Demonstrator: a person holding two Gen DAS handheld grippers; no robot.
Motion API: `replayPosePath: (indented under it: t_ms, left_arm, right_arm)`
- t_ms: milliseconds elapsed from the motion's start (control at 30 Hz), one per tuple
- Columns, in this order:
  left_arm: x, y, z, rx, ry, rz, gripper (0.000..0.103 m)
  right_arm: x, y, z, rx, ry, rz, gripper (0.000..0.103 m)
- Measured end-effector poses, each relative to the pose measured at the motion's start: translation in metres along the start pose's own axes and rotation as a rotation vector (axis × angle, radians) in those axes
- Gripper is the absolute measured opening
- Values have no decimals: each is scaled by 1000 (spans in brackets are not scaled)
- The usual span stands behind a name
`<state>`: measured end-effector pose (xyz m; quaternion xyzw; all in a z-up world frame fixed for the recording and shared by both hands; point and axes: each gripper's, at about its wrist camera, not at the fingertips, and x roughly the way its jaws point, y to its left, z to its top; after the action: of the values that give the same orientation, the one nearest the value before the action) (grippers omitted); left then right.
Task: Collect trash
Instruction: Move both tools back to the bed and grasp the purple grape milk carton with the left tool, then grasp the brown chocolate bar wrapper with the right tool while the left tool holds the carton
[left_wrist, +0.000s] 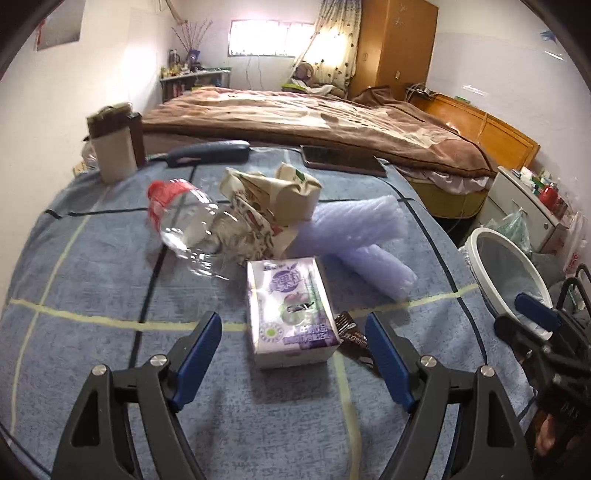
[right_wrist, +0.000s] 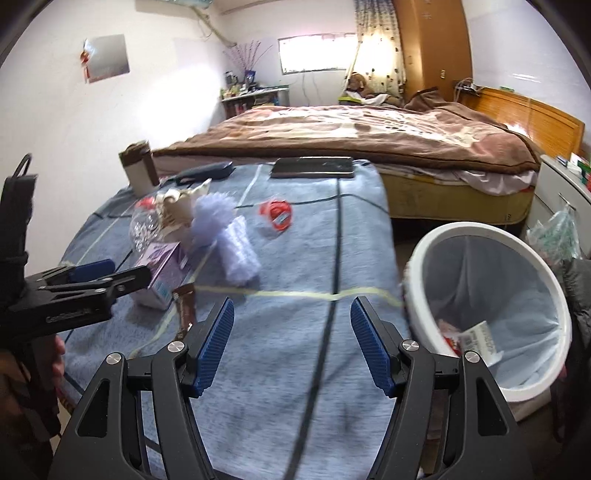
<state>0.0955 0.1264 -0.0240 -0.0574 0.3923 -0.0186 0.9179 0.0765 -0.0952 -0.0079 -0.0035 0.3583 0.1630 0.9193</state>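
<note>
My left gripper (left_wrist: 293, 345) is open, its jaws on either side of a purple and white drink carton (left_wrist: 291, 314) lying on the blue cloth. A brown wrapper (left_wrist: 352, 338) lies beside the carton. Behind it lie a clear bottle with a red cap (left_wrist: 184, 221), crumpled paper cartons (left_wrist: 269, 199) and purple foam wrap (left_wrist: 358, 236). My right gripper (right_wrist: 291, 343) is open and empty over the blue cloth, left of the white bin (right_wrist: 491, 295), which holds some trash. A red wrapper (right_wrist: 277, 216) lies farther back. The left gripper (right_wrist: 92, 280) shows at the left of the right wrist view.
A phone (right_wrist: 314, 168), a dark case (right_wrist: 205, 172) and a beige and brown container (left_wrist: 112, 147) sit at the table's far edge (right_wrist: 369, 164). A bed with a brown blanket (right_wrist: 369, 133) stands behind. A white cabinet (left_wrist: 528, 199) and plastic bags (right_wrist: 557, 232) are beyond the bin.
</note>
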Motion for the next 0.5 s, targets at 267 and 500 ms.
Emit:
replayPosePath:
  t_ms: [267, 500]
  left_arm:
    - [27, 14, 0, -8, 40, 25, 73]
    - [19, 38, -7, -30, 37, 28, 59]
  right_arm:
    - [6, 24, -4, -49, 25, 13, 67]
    - [22, 44, -8, -68, 63, 51, 67]
